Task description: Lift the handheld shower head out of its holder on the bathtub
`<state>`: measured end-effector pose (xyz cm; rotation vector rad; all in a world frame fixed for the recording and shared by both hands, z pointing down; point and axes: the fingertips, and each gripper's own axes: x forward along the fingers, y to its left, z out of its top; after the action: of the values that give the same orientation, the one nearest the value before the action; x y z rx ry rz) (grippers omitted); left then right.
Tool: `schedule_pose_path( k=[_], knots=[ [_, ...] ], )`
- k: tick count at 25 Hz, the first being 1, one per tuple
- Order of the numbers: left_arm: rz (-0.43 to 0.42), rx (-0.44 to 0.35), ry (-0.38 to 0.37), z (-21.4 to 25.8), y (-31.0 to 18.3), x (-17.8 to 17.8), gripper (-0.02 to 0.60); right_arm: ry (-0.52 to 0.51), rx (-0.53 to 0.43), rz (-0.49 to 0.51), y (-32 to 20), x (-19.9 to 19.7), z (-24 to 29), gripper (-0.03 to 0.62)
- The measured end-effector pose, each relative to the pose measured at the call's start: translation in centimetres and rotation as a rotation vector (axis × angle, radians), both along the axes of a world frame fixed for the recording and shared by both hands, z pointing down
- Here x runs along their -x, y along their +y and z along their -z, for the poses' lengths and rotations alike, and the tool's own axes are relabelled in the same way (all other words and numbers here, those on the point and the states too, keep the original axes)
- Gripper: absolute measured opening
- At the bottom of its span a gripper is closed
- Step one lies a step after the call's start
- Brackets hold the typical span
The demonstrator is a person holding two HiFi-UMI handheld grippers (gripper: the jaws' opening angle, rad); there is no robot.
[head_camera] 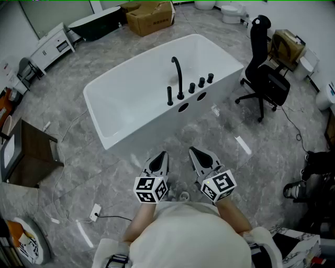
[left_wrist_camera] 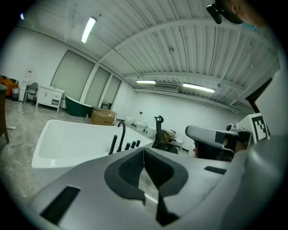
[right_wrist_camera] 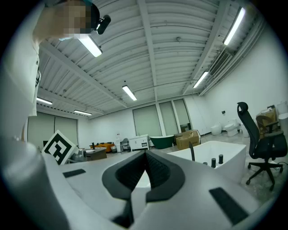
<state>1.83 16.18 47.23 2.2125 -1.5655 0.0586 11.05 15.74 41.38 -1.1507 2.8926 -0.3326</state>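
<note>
A white freestanding bathtub (head_camera: 131, 99) stands in the middle of the grey floor. On its near rim a thin black handheld shower head (head_camera: 169, 96) stands upright in its holder, beside a curved black spout (head_camera: 178, 77) and three black knobs (head_camera: 201, 82). My left gripper (head_camera: 164, 154) and right gripper (head_camera: 192, 150) hover side by side in front of the tub, well short of the rim, both shut and empty. In the left gripper view the left gripper (left_wrist_camera: 144, 149) has its jaws together, and the shower head (left_wrist_camera: 111, 144) is far ahead. The right gripper (right_wrist_camera: 145, 152) also shows its jaws together.
A black office chair (head_camera: 264, 63) stands right of the tub. A cardboard box (head_camera: 152, 15) and a dark green tub (head_camera: 97, 23) are behind it. At the left stands a wooden table (head_camera: 31, 157). A power strip (head_camera: 95, 212) with cable lies on the floor.
</note>
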Motion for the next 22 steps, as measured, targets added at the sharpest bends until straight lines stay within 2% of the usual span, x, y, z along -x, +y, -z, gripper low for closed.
schedule_pose_path(
  k=[9, 13, 22],
  knots=[
    [0.009, -0.014, -0.029, 1.4, 1.7, 0.9, 0.021, -0.039, -0.021, -0.023, 0.3, -0.9, 1.5, 0.019],
    [0.025, -0.011, -0.029, 1.1, 1.7, 0.9, 0.021, -0.032, -0.034, -0.013, 0.9, -1.0, 1.4, 0.02],
    [-0.002, 0.008, -0.004, 0.3, 2.3, -0.4, 0.021, -0.032, -0.026, -0.013, 1.6, -1.9, 1.3, 0.019]
  ],
)
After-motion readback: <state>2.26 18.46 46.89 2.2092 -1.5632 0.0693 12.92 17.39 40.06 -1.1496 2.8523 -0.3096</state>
